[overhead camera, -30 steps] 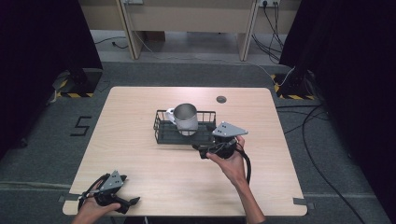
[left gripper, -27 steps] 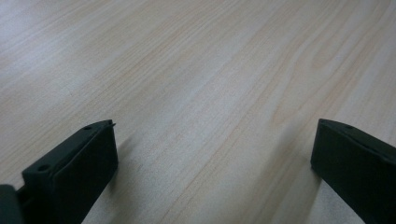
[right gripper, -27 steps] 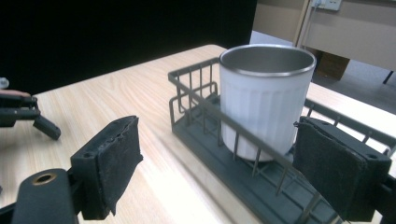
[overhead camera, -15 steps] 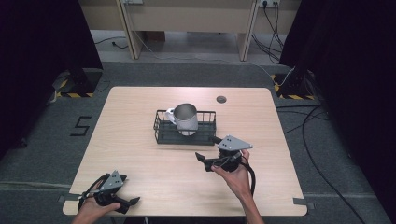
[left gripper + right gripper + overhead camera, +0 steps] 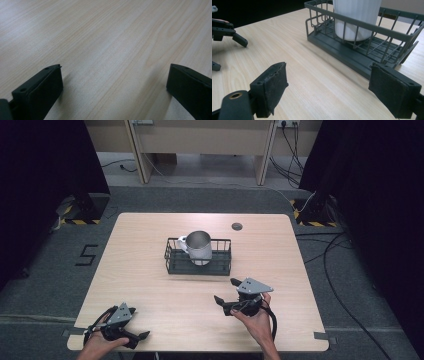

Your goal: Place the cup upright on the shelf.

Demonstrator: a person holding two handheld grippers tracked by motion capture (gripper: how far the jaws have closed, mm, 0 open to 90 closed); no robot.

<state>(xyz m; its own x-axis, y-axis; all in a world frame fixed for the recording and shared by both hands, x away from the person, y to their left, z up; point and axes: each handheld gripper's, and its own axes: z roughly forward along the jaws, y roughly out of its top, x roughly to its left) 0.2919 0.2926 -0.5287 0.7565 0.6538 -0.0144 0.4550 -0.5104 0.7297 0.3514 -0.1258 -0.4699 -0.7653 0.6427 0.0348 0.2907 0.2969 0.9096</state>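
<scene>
The pale wooden table (image 5: 150,270) fills the middle of the high view, its near edge cut off at the bottom of the frame behind the person's forearms. On the grey floor at the left of that frame a dark figure "5" (image 5: 86,255) can be read; no other writing or brand is legible anywhere. A small dark round disc (image 5: 237,226), perhaps a cable port, sits near the table's far edge, too small to make out further.

Just above the centre of the high view stands a dark wire basket (image 5: 176,262), and inside it, towards its middle, a metal mug (image 5: 199,246) stands upright with its handle to the left. In the right gripper view the basket (image 5: 352,57) runs across the upper right and the mug (image 5: 355,17) is cut off by the top edge, showing only a pale ribbed-looking wall through the wires.

The right gripper (image 5: 229,295) is held in the lower right of the high view, below the basket and apart from it; its jaws stand wide apart with nothing between them, as the right gripper view (image 5: 327,87) also shows. The left gripper (image 5: 142,337) sits in the lower left corner of the high view, close to the table's near edge, half hidden by the hand. In the left gripper view (image 5: 112,87) its jaws are spread over bare wood, holding nothing. It also appears at the upper left edge of the right gripper view (image 5: 227,47), partly cut off.
</scene>
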